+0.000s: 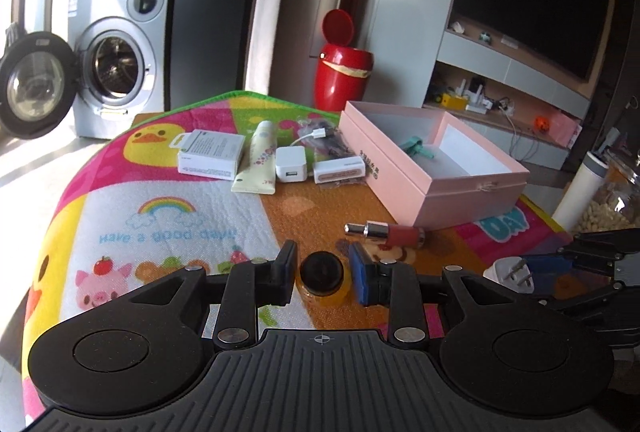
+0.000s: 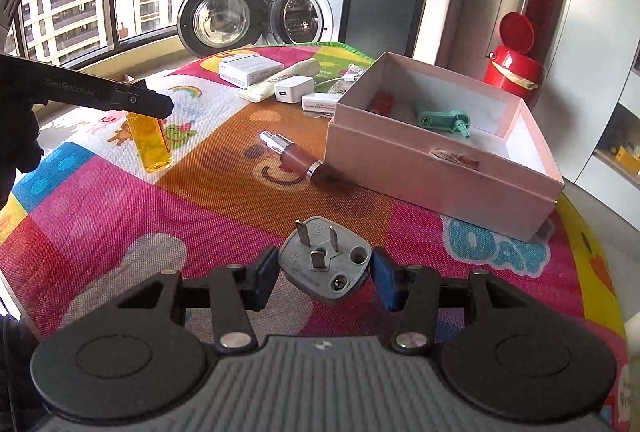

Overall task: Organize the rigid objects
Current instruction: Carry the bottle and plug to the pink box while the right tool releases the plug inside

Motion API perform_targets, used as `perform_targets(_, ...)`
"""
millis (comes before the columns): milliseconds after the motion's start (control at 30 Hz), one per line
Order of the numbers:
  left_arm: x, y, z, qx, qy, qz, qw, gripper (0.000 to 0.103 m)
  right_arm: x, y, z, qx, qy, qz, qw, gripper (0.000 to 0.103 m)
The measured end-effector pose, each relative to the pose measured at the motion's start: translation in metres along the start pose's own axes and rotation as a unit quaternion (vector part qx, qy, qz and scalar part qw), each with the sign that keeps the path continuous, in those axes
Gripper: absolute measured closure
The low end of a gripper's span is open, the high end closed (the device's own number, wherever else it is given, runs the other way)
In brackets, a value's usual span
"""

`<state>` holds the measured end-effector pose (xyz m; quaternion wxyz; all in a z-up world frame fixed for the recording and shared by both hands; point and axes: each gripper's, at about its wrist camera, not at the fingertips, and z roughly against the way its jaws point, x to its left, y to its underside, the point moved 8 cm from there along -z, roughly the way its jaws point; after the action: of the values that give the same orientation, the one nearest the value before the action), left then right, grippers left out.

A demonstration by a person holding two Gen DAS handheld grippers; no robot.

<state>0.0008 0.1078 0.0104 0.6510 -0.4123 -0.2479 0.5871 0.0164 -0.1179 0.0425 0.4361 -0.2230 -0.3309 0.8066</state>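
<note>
My left gripper (image 1: 323, 272) is shut on a small yellow bottle (image 1: 322, 278) with a black cap; in the right wrist view the bottle (image 2: 150, 142) stands upright on the mat with the left fingers (image 2: 148, 102) at its top. My right gripper (image 2: 325, 274) is shut on a grey three-pin plug (image 2: 325, 266), held just above the mat; it also shows in the left wrist view (image 1: 510, 274). An open pink box (image 2: 432, 168) holds a teal plastic part (image 2: 444, 120) and a small red item (image 2: 382, 103). A red spray bottle (image 2: 294, 156) lies beside the box.
At the table's far side lie a white carton (image 1: 212, 154), a cream tube (image 1: 258, 160), a white USB charger (image 1: 291, 165), a white card reader (image 1: 340, 171) and a cable (image 1: 316, 134). A white flask (image 1: 582, 188) stands off the right edge. A red bin (image 1: 340, 76) and a washing machine (image 1: 116, 60) stand behind.
</note>
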Motion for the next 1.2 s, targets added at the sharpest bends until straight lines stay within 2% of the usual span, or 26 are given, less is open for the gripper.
perform_targets(100,-0.02,0.004,0.008,-0.01,0.009,-0.022,0.9997,0.071,-0.001,0.001,0.003,-0.004,0.002,-0.001,1.0,0.053)
perform_targets(267,-0.039,0.013,0.012,-0.003,0.03,-0.038,0.9988,0.072,-0.003,0.002,0.01,-0.012,0.013,0.0,1.0,0.053)
perform_targets(300,-0.042,0.014,0.013,-0.002,0.034,-0.04,0.9986,0.079,-0.004,0.003,0.011,-0.013,0.014,0.0,1.0,0.053)
perform_targets(500,-0.07,0.012,0.016,-0.004,0.064,-0.065,0.9958,0.08,-0.014,0.005,0.024,-0.019,0.018,0.0,1.0,0.053)
perform_targets(600,-0.083,0.001,0.014,-0.016,0.08,-0.072,0.994,0.08,-0.023,0.001,0.034,-0.03,0.02,-0.002,0.999,0.053)
perform_targets(667,-0.092,-0.017,0.012,-0.031,0.092,-0.08,0.992,0.08,-0.034,-0.01,0.043,-0.05,0.029,0.0,0.998,0.053)
perform_targets(767,-0.104,-0.055,0.004,-0.073,0.091,-0.103,0.9878,0.08,-0.056,-0.038,0.048,-0.081,0.05,-0.001,0.995,0.053)
perform_targets(867,-0.112,-0.097,-0.017,-0.104,0.087,-0.108,0.9849,0.08,-0.082,-0.07,0.037,-0.103,0.075,-0.008,0.992,0.053)
perform_targets(967,-0.117,-0.126,-0.05,-0.111,0.087,-0.096,0.9854,0.08,-0.104,-0.093,0.012,-0.098,0.075,-0.025,0.992,0.053)
perform_targets(1067,-0.121,-0.134,-0.083,-0.097,0.093,-0.08,0.9877,0.08,-0.122,-0.105,-0.019,-0.08,0.072,-0.04,0.993,0.053)
perform_targets(1200,-0.121,-0.122,-0.117,-0.067,0.093,-0.069,0.991,0.08,-0.137,-0.103,-0.056,-0.051,0.053,-0.057,0.996,0.053)
